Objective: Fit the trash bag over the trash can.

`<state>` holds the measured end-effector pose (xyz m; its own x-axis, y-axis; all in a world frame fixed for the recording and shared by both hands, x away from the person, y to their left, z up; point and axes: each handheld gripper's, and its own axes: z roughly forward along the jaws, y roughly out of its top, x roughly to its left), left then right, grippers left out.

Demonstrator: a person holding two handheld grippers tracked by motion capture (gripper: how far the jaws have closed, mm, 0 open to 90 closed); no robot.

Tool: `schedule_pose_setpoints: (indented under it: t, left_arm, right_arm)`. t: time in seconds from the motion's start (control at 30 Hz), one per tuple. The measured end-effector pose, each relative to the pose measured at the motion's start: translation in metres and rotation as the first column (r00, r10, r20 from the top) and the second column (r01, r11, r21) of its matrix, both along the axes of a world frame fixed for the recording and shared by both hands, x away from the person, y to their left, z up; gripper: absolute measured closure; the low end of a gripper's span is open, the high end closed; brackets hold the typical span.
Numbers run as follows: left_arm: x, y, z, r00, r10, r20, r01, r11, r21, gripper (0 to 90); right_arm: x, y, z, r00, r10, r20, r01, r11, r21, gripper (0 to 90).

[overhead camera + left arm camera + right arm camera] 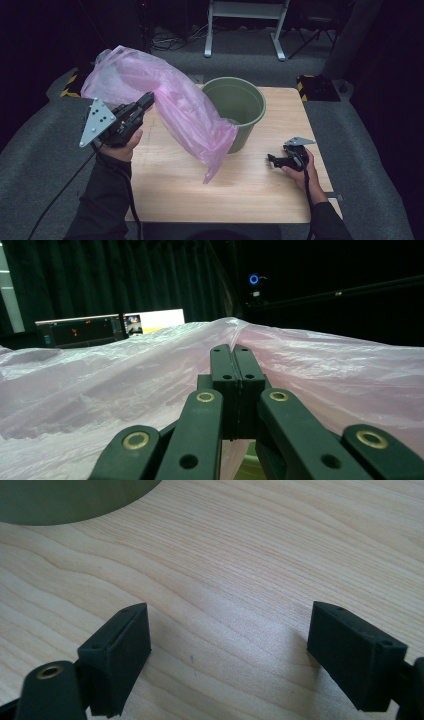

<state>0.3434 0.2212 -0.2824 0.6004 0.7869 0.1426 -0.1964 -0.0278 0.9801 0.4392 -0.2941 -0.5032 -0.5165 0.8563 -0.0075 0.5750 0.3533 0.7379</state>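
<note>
Pink film, thin and translucent: a plastic bag (170,107) hangs in the air to the left of the green bucket (239,107), its lower tail draping across the bucket's near-left wall and ending just above the wooden table (250,190). Left gripper (145,102) holds it up from the left of the bucket, jaws pressed together with a fold of the film pinched between them; in the left gripper view the bag (325,370) tents up and away from the closed pads (222,365). Right gripper (272,159) rests low over the table to the right of the bucket, jaws spread wide with bare wood between them, nothing held. Judged handling: very light, limp, crinkly, slippery, liable to billow and to slide out of a shallow pinch; tears if snagged. Best hold looks to be a bunched edge at the mouth, with the second grip on the opposite rim to spread it over the bucket.
</note>
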Motion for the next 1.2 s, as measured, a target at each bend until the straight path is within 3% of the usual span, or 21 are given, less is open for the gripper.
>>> schedule_pose_setpoints:
  t: [0.33,0.6,0.7,1.0,1.2]
  left_arm:
    - [0.044,-0.022,0.006,0.9985,0.034,-0.043,-0.035,0.9992,-0.020,89.8]
    - [0.063,-0.041,0.035,0.9960,0.089,-0.005,-0.089,0.9961,-0.002,89.8]
    - [0.067,-0.044,0.036,0.9945,0.104,-0.007,-0.104,0.9945,0.003,89.8]
    - [0.088,-0.055,0.015,0.9863,0.152,-0.064,-0.151,0.9883,0.025,89.7]
    - [0.097,-0.067,-0.005,0.9789,0.182,-0.092,-0.175,0.9813,0.081,89.8]
  right_arm:
    - [0.000,0.000,0.000,1.0000,0.000,0.000,0.000,1.0000,0.000,17.5]
    - [0.000,0.000,0.000,1.0000,0.001,-0.001,-0.001,1.0000,0.000,17.5]
    - [0.000,0.000,0.000,1.0000,0.004,0.000,-0.004,1.0000,0.001,17.5]
    - [0.000,0.000,0.000,1.0000,0.006,0.000,-0.006,1.0000,0.001,17.5]
    - [0.000,0.000,0.000,1.0000,0.006,0.000,-0.006,1.0000,0.001,17.5]
